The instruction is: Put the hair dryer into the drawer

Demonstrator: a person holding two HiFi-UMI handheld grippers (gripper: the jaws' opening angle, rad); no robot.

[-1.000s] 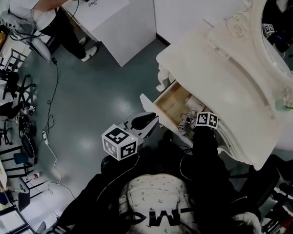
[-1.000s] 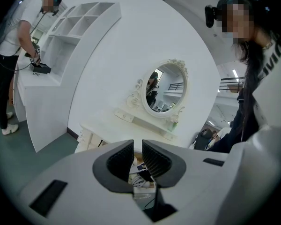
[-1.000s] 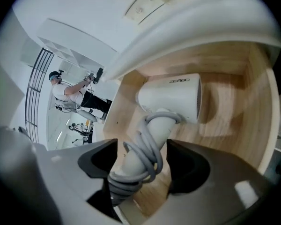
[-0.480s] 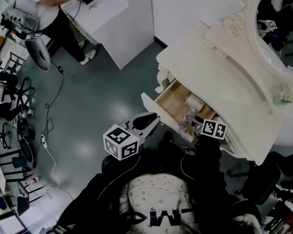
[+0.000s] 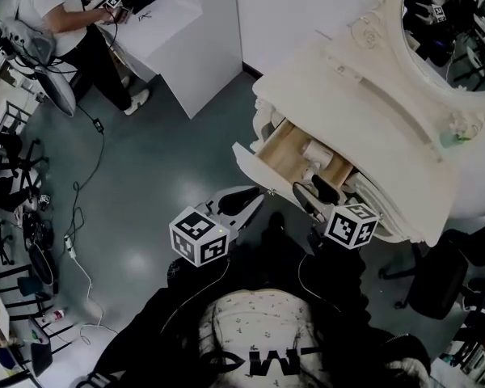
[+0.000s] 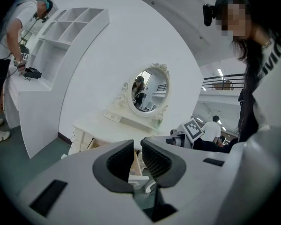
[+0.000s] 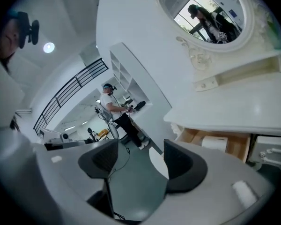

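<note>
The drawer (image 5: pixel 280 153) of the white dresser (image 5: pixel 364 111) stands pulled out. Inside it lies a white thing with a cord, seemingly the hair dryer (image 5: pixel 310 173), next to a pale cylinder (image 5: pixel 316 149). My right gripper (image 5: pixel 311 195) hangs just in front of the drawer, open and empty. In the right gripper view its jaws (image 7: pixel 140 161) are spread wide and point left of the drawer (image 7: pixel 225 146). My left gripper (image 5: pixel 244 199) is held near the drawer's front left corner, shut and holding nothing. The left gripper view looks toward the drawer through a thin slit between those pads (image 6: pixel 154 161).
An oval mirror (image 5: pixel 444 18) tops the dresser. A white counter (image 5: pixel 166 23) stands at the far left with a person (image 5: pixel 52 14) working at it. Cables (image 5: pixel 85 176) and equipment stands lie on the grey floor at the left. A dark chair (image 5: pixel 436 277) sits at the right.
My right gripper has drawn back out of the drawer toward me, open, leaving the white corded thing inside. The left gripper has stayed where it was.
</note>
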